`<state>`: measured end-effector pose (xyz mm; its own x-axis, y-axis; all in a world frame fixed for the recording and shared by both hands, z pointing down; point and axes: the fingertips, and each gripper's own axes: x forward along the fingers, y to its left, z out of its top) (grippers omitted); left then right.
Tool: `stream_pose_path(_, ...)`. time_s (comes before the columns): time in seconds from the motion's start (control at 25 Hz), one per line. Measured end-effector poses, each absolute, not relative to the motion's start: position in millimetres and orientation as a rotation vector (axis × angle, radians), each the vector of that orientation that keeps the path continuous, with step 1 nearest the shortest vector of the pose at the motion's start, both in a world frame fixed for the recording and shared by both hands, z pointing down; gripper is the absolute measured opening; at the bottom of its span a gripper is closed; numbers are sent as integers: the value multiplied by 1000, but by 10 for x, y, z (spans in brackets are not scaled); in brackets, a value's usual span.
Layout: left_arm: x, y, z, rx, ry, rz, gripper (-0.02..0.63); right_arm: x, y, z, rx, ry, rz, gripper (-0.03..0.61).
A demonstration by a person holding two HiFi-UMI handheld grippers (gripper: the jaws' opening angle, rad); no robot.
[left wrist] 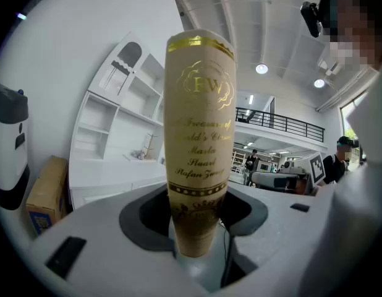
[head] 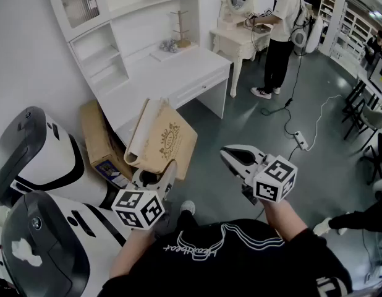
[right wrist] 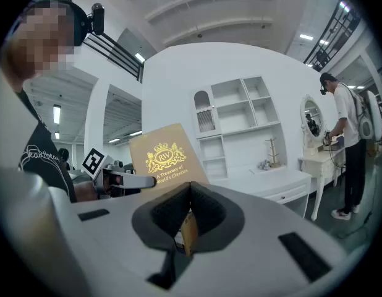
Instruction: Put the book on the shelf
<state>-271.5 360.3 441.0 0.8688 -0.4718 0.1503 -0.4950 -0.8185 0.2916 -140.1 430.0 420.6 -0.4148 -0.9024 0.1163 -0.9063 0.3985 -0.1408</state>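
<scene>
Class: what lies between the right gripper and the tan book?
Nothing: in the head view, only bare dark grey floor separates the right gripper from the tan gold-printed book.

cardboard box (head: 99,138), standing person (head: 282,23), floor power strip (head: 300,141)

Right claw (right wrist: 190,189): tips together.
Book (right wrist: 167,159): tan, gold crest, gripped by left claw (right wrist: 146,180).
Shelf (right wrist: 240,125): white, behind book.
</scene>
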Motion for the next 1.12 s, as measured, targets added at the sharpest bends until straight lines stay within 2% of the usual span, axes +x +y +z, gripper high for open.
stream_pose_path(0.64,-2510,3497,4454,2724,-689,92,196,-1121,4216,4271,1785,-2622,365,5)
stream_pose_path(1.12,-2264,2774,4583,2709,-664,87,196,-882,3519,4458,1781,-2619,393,5)
